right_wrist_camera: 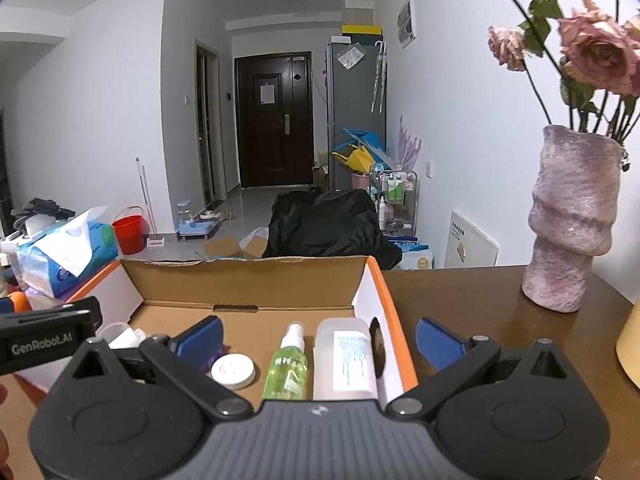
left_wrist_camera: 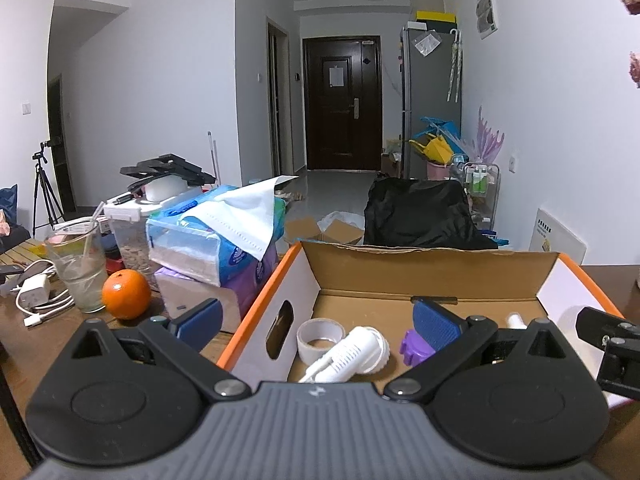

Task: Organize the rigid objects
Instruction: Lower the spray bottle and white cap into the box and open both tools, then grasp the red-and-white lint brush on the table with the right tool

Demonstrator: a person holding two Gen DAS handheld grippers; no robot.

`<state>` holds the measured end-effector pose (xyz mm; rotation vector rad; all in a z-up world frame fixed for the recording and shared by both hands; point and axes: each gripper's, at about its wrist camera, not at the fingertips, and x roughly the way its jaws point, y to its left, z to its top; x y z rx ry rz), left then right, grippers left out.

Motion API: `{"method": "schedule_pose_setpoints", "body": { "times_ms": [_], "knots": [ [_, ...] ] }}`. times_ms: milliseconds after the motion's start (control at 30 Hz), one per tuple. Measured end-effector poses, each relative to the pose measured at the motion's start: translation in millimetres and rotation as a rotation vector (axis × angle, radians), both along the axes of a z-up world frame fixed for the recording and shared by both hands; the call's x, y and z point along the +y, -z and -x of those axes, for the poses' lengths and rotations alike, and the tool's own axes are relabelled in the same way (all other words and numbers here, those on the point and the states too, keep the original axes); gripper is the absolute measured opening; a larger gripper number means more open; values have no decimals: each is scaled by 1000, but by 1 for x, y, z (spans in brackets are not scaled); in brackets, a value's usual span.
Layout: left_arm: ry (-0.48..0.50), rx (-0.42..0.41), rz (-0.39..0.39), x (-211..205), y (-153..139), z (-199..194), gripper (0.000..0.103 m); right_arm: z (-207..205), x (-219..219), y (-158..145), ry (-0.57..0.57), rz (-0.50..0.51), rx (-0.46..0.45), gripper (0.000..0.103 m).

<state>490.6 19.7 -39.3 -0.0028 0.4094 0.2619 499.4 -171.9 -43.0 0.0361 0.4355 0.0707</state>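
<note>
An open cardboard box (left_wrist_camera: 432, 276) with an orange rim (right_wrist_camera: 394, 312) stands on the brown table. Inside it lie a roll of tape (left_wrist_camera: 320, 338), a white plug-like piece (left_wrist_camera: 354, 354), a purple item (left_wrist_camera: 414, 346), a white round lid (right_wrist_camera: 233, 370), a green spray bottle (right_wrist_camera: 288, 364) and a clear labelled bottle (right_wrist_camera: 346, 360). My left gripper (left_wrist_camera: 318, 322) is open and holds nothing; its fingers straddle the box's left wall. My right gripper (right_wrist_camera: 320, 340) is open wide and straddles the box's right wall, above the bottles, touching none of them. The purple item is partly hidden behind a blue pad.
Left of the box are an orange (left_wrist_camera: 126, 294), a glass with a straw (left_wrist_camera: 78, 270), a white charger with cable (left_wrist_camera: 36, 294) and stacked tissue packs (left_wrist_camera: 212, 240). A pink vase of dried roses (right_wrist_camera: 570, 220) stands on the table to the right, with a yellow object (right_wrist_camera: 630, 344) at the frame edge.
</note>
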Motion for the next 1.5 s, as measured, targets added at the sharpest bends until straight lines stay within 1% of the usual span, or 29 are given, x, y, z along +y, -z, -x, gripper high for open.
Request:
{"method": "schedule_pose_setpoints", "body": {
  "times_ms": [400, 633, 933, 1233, 1367, 1500],
  "knots": [
    [26, 4, 2, -22, -2, 58, 103, 58, -22, -5, 6, 12, -1, 103],
    [43, 22, 3, -40, 1, 90, 103, 90, -46, -4, 24, 12, 11, 103],
    [69, 52, -1, -69, 7, 121, 103, 126, -79, -3, 38, 24, 18, 103],
    [100, 82, -20, -108, 17, 141, 103, 146, -127, 15, 79, 80, 83, 103],
    [112, 101, -25, -123, 23, 143, 103, 146, -147, 25, 88, 103, 124, 103],
    [124, 123, -25, -136, 29, 144, 103, 140, -160, 37, 77, 145, 186, 103]
  ]
}}
